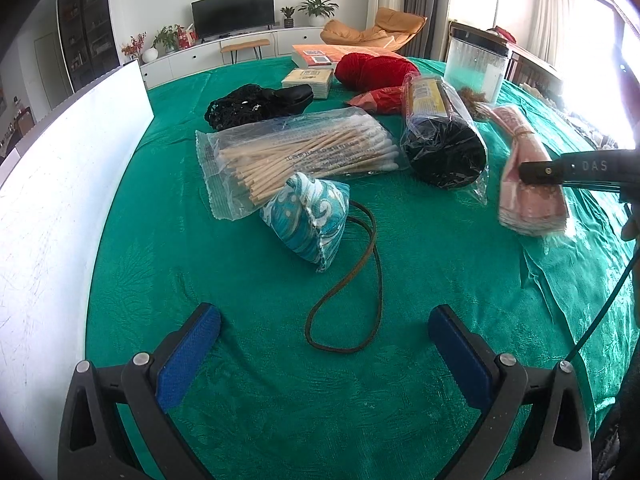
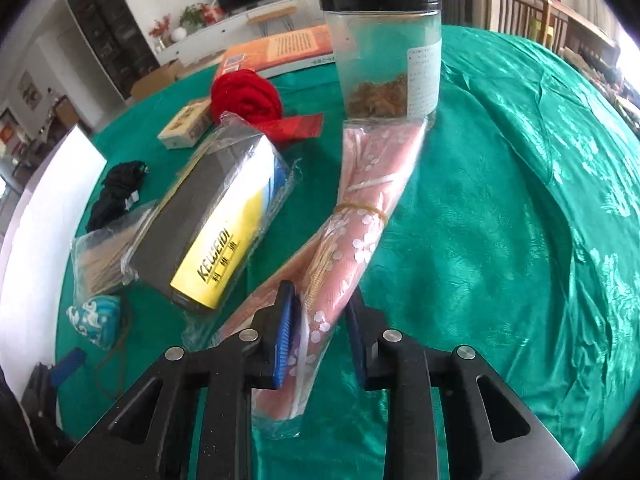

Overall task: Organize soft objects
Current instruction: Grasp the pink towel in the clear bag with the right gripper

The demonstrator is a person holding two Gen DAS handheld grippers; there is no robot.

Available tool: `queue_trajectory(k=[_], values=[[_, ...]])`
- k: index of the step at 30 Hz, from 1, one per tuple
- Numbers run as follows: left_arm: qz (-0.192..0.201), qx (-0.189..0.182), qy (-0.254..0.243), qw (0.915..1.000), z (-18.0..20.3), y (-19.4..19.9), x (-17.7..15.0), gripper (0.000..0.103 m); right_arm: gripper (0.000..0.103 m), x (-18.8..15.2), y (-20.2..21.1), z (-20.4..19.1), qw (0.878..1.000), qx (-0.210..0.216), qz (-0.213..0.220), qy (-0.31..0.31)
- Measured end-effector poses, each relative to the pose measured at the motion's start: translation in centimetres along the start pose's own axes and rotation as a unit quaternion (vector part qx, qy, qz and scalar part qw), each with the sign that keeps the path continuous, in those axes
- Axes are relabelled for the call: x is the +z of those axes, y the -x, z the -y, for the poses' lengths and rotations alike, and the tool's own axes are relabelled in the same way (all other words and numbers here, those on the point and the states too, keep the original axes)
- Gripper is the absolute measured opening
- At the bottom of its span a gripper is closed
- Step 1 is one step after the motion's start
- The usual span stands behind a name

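My right gripper [image 2: 320, 312] is shut on a pink flowered cloth bundle [image 2: 360, 216] in clear wrap, tied with a rubber band; its blue pads press the near end. In the left wrist view the same pink bundle [image 1: 524, 184] hangs at the right under the right gripper's black finger [image 1: 560, 170]. My left gripper [image 1: 324, 332] stands open over the green cloth with nothing between its pads. A blue-and-white patterned pouch [image 1: 308, 220] with a brown cord [image 1: 352, 280] lies ahead of it. Red yarn [image 1: 376, 70] and a black net bundle [image 1: 244, 108] lie farther back.
On the green tablecloth [image 1: 240, 380] lie a bag of cotton swabs [image 1: 296, 156], a wrapped black roll with a yellow label [image 2: 216, 240], a clear jar with a black lid [image 2: 384, 52], a small box [image 1: 308, 80] and an orange book [image 2: 276, 52]. A white board [image 1: 52, 200] stands at the left.
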State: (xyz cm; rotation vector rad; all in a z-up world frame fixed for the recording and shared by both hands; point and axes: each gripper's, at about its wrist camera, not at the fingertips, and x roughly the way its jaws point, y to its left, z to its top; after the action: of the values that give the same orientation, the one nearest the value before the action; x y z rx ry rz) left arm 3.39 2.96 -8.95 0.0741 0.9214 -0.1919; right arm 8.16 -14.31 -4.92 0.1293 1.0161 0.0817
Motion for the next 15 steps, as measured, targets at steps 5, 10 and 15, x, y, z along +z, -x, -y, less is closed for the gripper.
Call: queue_trajectory(k=[5,10,15], values=[[-0.001,0.002,-0.001,1.0,0.0,0.0,0.0,0.103,0.021,0.9,1.9,4.8,0.999,-0.042,0.022,-0.003],[0.0,0.001,-0.001,1.0,0.0,-0.1,0.0,0.103,0.025,6.6,0.5,10.0,0.997,-0.024,0.067,-0.03],[0.0,0.0,0.0,1.0,0.0,-0.1,0.0,0.103,0.065,5.9,1.5,13.6,0.989,0.024,0.099,-0.11]])
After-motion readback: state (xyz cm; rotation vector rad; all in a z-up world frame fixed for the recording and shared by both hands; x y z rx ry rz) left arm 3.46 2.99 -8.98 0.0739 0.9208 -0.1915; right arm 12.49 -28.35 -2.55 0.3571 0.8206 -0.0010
